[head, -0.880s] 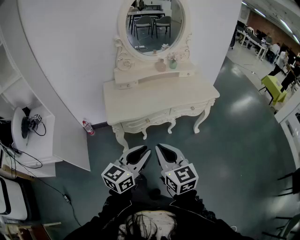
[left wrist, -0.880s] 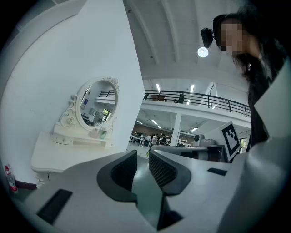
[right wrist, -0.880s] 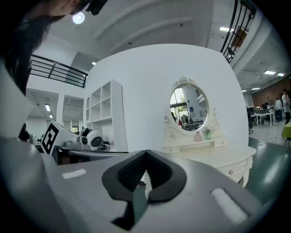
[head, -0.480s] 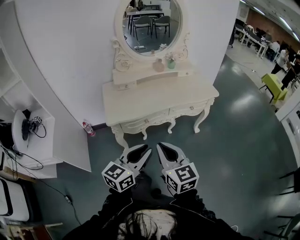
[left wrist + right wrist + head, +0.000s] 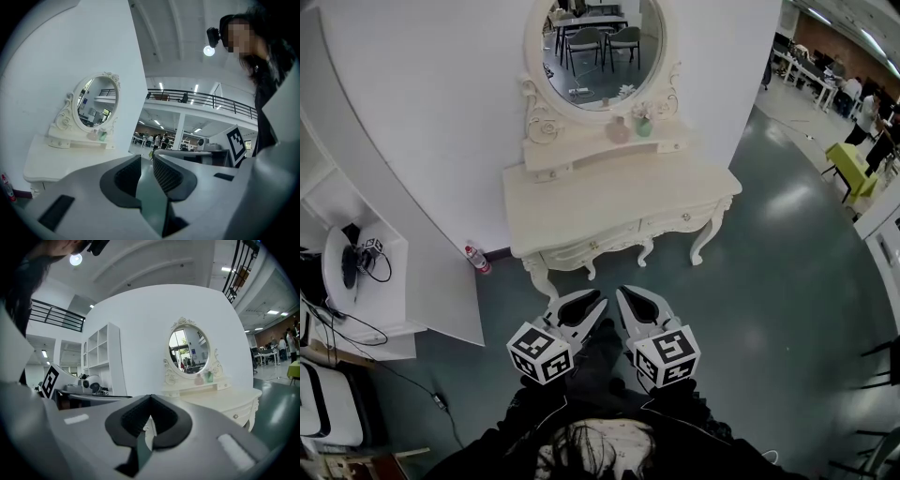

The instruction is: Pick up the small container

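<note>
Before the dressing table (image 5: 619, 187), the left tool (image 5: 595, 303) and right tool (image 5: 623, 296) are both closed, holding nothing.

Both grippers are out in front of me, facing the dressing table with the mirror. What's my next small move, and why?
Probably step closer to the dressing table. The left gripper and right gripper are shut, empty and well short of it, while the pink container and green container sit on its shelf under the mirror.
</note>
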